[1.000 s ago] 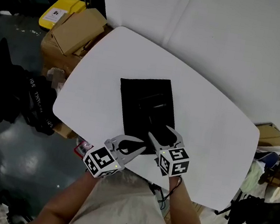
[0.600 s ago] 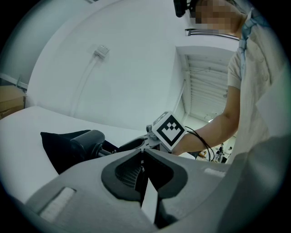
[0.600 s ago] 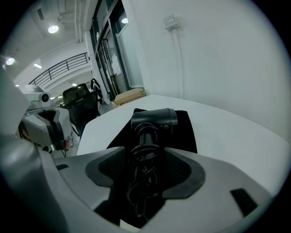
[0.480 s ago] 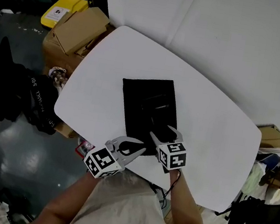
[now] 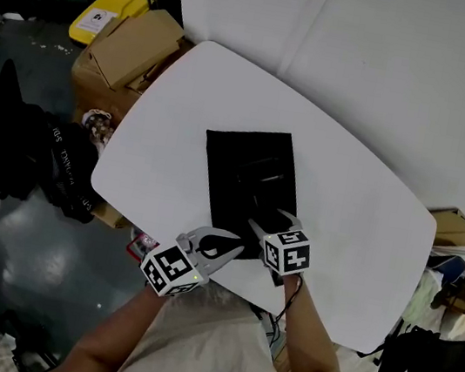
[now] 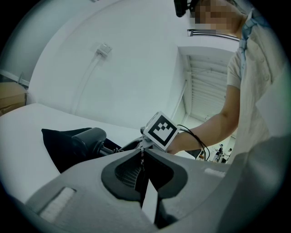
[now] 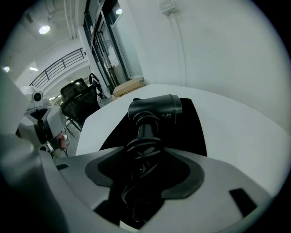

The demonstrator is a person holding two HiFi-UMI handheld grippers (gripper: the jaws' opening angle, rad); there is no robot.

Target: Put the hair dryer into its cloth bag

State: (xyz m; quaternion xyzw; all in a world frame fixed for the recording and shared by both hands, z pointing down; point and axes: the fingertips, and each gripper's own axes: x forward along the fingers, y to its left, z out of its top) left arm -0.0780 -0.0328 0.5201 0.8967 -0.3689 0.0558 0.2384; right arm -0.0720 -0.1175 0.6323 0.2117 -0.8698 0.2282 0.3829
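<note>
Round-cornered white table (image 5: 345, 200), with a flat black cloth bag (image 5: 230, 149) spread on it, long side running near to far. The dark grey hair dryer (image 5: 255, 184) lay on top of the cloth bag, not inside it.

Long axis of the hair dryer ran near-far: barrel-shaped head (image 7: 154, 108) at the far end and crosswise, the handle (image 7: 146, 129) coming back toward the person. A black cord (image 7: 142, 166) was bunched in loops at the near end of the handle.

Right gripper (image 5: 270, 222) was over the near part of the cloth bag, tilted downward. Its jaws stood spread wide, straddling the cord bundle and the near end of the handle. Dark gap showed on both sides, so nothing was gripped. The handle lined up with the way this gripper pointed, and the head lay straight beyond the fingers, farther away.

Left gripper (image 5: 236, 246) sat just left of the right one, at the near edge of the cloth bag. Its jaws were pressed together. A thin dark strand showed at the tips in the left gripper view; could not tell if any cloth was nipped.

Judgement: the right hand was the nearer one to the hair dryer, already astride the handle. Closing there would take cord as well as handle. The mouth of the cloth bag was not visible from any view.
</note>
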